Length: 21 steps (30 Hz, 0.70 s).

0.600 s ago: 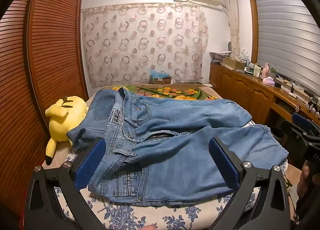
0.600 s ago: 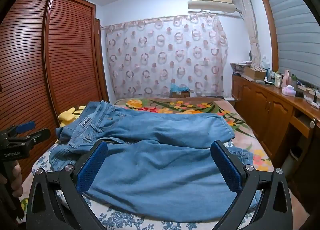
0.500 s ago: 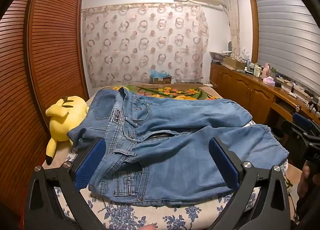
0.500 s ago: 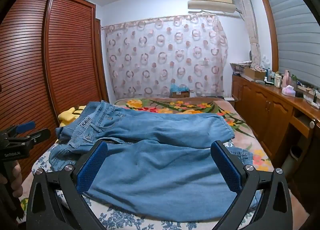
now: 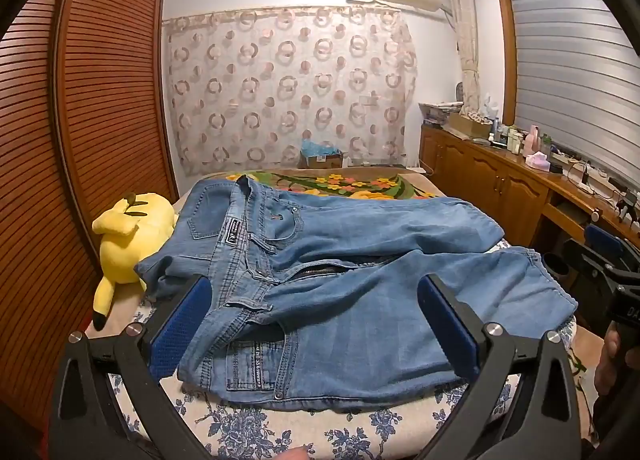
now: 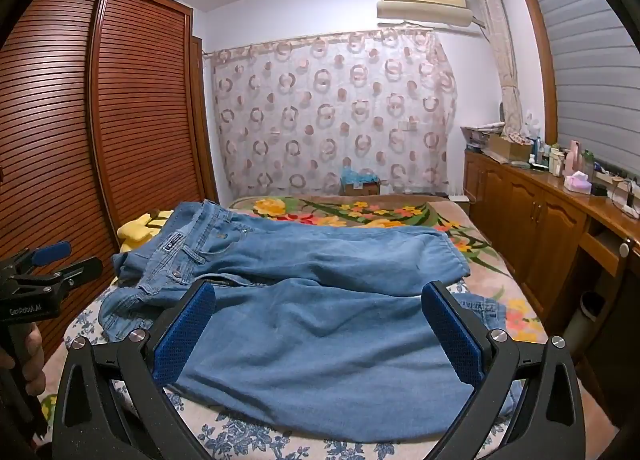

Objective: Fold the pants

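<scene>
We see jeans lying crosswise on bed, waistband at its left edge; both grippers spread, holding nothing

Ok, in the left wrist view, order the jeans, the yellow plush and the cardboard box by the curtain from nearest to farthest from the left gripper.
1. Jeans, straight ahead of the left gripper.
2. Yellow plush, left bed edge.
3. Cardboard box, far end by the curtain.

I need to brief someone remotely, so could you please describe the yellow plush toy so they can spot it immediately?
Find the bed beside the slatted wooden wardrobe. At its wardrobe-side edge, next to the waistband of the jeans, lies the plush: the only bright yellow, stuffed thing there.
</scene>
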Available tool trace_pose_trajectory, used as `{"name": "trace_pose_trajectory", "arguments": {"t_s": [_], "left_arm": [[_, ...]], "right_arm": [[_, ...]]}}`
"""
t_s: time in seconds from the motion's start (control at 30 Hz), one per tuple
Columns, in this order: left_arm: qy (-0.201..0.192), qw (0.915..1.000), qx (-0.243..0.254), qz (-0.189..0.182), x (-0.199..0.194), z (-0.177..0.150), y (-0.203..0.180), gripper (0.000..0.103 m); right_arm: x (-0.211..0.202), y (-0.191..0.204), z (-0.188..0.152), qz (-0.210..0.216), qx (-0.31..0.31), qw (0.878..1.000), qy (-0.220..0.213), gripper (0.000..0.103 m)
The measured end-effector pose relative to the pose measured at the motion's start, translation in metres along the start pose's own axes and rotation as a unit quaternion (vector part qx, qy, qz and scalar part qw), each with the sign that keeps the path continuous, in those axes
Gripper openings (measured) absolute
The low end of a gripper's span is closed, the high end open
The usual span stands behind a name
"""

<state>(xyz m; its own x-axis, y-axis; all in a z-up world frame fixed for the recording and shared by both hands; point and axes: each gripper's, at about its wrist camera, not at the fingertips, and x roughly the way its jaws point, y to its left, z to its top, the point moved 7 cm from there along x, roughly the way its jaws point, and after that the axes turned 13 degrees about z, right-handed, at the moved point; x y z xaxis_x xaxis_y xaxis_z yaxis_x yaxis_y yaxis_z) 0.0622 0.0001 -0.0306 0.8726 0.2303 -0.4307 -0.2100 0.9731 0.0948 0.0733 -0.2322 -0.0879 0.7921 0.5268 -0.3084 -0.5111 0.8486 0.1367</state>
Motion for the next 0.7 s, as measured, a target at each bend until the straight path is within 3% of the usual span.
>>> {"name": "trace_pose_trajectory", "arguments": {"t_s": [0.7], "left_arm": [[-0.005, 1.0, -0.001, -0.003, -0.011, 0.007, -0.006, 0.103]], "right_arm": [[-0.001, 0.001, 0.001, 0.0, -0.005, 1.0, -0.001, 0.103]]}}
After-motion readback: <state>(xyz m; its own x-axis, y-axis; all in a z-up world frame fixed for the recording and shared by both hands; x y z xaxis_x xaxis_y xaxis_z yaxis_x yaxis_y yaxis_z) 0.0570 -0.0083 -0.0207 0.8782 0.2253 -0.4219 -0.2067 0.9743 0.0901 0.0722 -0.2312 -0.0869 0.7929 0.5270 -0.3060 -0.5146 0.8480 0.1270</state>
